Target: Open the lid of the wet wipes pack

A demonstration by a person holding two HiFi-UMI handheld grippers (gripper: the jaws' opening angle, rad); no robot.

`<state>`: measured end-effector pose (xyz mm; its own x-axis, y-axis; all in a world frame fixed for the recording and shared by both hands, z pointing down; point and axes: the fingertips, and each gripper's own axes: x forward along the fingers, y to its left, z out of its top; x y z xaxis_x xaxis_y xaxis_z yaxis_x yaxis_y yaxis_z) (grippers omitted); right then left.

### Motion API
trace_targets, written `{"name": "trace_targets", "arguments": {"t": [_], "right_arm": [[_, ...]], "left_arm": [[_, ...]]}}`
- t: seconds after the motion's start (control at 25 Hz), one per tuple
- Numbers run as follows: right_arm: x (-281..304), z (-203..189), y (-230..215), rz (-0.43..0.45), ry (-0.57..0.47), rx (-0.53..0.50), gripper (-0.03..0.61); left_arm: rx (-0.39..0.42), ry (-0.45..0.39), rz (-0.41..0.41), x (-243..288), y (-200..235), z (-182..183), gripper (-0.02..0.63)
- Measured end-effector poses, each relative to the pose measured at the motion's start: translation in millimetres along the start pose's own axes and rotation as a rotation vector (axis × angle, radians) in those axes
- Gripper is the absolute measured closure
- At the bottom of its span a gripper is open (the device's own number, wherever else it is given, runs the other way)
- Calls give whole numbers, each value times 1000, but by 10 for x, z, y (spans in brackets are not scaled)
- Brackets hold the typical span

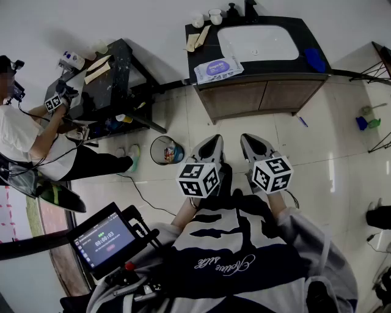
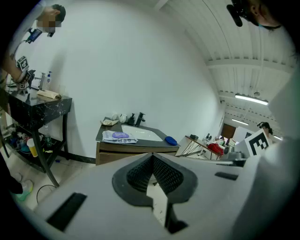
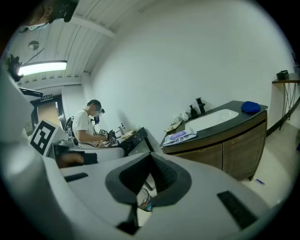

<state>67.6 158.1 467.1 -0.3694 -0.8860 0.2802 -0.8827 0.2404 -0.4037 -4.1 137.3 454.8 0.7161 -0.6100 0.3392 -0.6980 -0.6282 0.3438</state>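
The wet wipes pack is white with a purple label and lies flat at the front left of a dark vanity countertop, its lid down. It also shows as the wipes pack in the left gripper view and the wipes pack in the right gripper view. Both grippers hang over the floor, well short of the vanity. My left gripper has its tips together and holds nothing; so does my right gripper. The left gripper and right gripper point toward the vanity.
A white sink basin, a blue object, cups and a black tap share the counter. A small trash bin stands on the tiled floor. Another person works at a black side table.
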Motion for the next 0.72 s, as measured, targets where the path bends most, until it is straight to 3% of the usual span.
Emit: {"name": "trace_targets", "arguments": {"t": [0.32,0.72], "right_arm": [[647,229,-289,-26,24,3,578],[1727,648,-603,-93,75,32,578]], "left_arm": [[-20,13,3,599,582,327,615],[-18,117,-66,1536,1328,765,615]]}}
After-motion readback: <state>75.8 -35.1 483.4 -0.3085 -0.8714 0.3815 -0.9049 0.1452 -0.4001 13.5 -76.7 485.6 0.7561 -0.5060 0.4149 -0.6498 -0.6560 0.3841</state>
